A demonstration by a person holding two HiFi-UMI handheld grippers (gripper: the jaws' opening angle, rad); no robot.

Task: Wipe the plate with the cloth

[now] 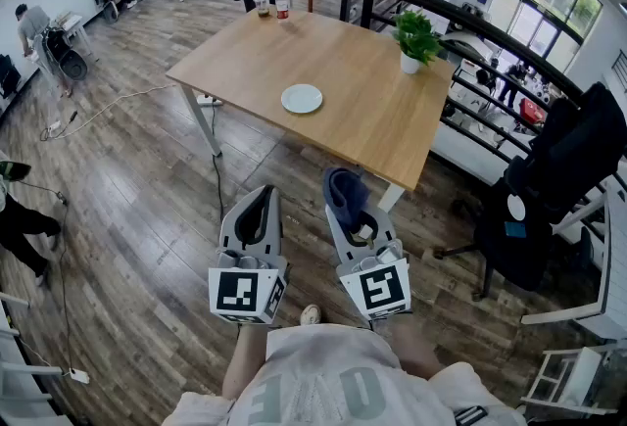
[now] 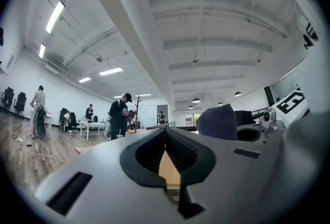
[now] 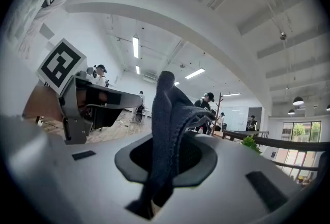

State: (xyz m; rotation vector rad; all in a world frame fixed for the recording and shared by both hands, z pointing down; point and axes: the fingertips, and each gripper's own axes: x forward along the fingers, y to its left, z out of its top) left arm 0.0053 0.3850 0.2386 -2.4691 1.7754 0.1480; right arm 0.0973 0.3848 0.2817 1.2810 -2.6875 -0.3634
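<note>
Here the right gripper [image 1: 350,216] clamps a dark cloth [image 1: 344,190]; the left gripper [image 1: 262,198] is closed, empty. Both hang short of the worktop [image 1: 377,116] carrying the plate [image 1: 302,98].

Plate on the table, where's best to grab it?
The plate lies flat on the table, so only its rim can be pinched. Probably take the near edge, coming low from the table's near side, with the empty left hand-held gripper.

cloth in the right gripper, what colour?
Dark blue-grey cloth, clamped in the right gripper; shows best in the right gripper view.
</note>
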